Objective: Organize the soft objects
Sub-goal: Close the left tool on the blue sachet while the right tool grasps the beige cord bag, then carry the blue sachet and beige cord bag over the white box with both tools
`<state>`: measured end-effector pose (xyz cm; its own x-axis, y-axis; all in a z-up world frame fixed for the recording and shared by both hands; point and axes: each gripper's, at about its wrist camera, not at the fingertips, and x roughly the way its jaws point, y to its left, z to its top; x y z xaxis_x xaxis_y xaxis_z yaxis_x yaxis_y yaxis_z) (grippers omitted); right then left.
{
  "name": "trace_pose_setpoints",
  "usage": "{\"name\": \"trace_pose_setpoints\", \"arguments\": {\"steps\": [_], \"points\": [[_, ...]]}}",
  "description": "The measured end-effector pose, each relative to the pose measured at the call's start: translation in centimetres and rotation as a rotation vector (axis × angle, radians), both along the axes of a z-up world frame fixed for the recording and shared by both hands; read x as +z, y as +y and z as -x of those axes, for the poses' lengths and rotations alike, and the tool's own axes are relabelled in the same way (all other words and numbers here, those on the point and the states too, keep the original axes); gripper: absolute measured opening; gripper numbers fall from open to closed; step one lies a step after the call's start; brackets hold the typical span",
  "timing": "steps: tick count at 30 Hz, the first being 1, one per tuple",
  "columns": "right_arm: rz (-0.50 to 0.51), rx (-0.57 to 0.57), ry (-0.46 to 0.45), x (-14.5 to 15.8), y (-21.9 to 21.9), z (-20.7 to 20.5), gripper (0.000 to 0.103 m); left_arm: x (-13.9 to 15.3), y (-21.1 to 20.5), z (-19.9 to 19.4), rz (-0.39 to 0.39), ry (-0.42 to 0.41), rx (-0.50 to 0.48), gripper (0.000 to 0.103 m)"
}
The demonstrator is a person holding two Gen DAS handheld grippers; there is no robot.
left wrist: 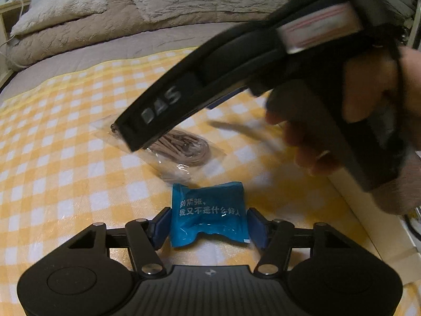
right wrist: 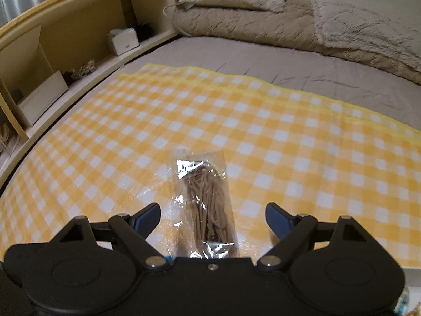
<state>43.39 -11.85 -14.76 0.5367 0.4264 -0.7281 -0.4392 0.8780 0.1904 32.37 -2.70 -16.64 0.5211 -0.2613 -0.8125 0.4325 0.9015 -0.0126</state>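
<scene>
- Left wrist view: two soft items on the yellow-checked cloth [left wrist: 65, 158] spread over the bed [left wrist: 39, 79]. One blue packet [left wrist: 209, 217], one clear bag of tan cord [left wrist: 181, 148].
- Blue packet: crinkled foil-like wrapper, white printed characters. It sits between the blue pads of the left claw [left wrist: 209, 227], each pad at a side edge of the packet; claw clamped on it.
- Clear bag: glossy, coiled tan cord inside, lying flat just beyond the packet.
- Right claw [left wrist: 126, 131], black, motion-blurred, reaches in from the upper right with its tip over the bag; a hand [left wrist: 368, 121] grips its handle.
- Far edge of bed: one beige quilt [left wrist: 79, 34], two pillows visible.
- Right wrist view: one clear bag of tan cord [right wrist: 208, 200] lengthwise between the fingers of the right claw [right wrist: 213, 218]; fingers spread wide apart, touching nothing.
- Cloth beyond the bag is bare up to its far edge; grey sheet past it.
- Left edge of bed: wooden shelf [right wrist: 79, 52] holding one white box [right wrist: 123, 40].
</scene>
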Motion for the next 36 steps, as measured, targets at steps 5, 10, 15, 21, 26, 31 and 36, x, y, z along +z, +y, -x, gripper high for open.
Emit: {"name": "trace_pose_setpoints", "arguments": {"steps": [5, 10, 15, 21, 26, 31, 36], "points": [[0.019, 0.01, -0.001, -1.2, 0.8, -0.5, 0.082, 0.0, -0.3, 0.5, -0.01, 0.008, -0.036, 0.061], [0.086, 0.014, -0.005, -2.3, 2.0, -0.6, 0.078, 0.1, -0.1, 1.0, -0.011, 0.018, -0.049, 0.06], [0.13, 0.01, -0.019, -2.8, 2.6, -0.4, 0.069, 0.3, 0.4, 1.3, -0.016, 0.023, -0.047, 0.06], [0.129, 0.035, -0.006, -2.7, 2.8, 0.1, 0.044, 1.0, 1.2, 1.3, -0.015, 0.02, -0.02, 0.06], [0.135, 0.025, -0.017, -2.2, 2.4, 0.7, 0.032, 1.4, 1.5, 1.5, -0.021, 0.015, -0.008, 0.06], [0.12, -0.002, -0.035, -1.1, 1.7, 1.2, 0.03, 2.4, 2.2, 1.6, -0.006, 0.005, 0.031, 0.06], [0.099, -0.019, -0.064, 0.7, 1.0, 2.2, 0.03, 3.8, 2.9, 2.5, 0.003, -0.032, 0.063, 0.06]]}}
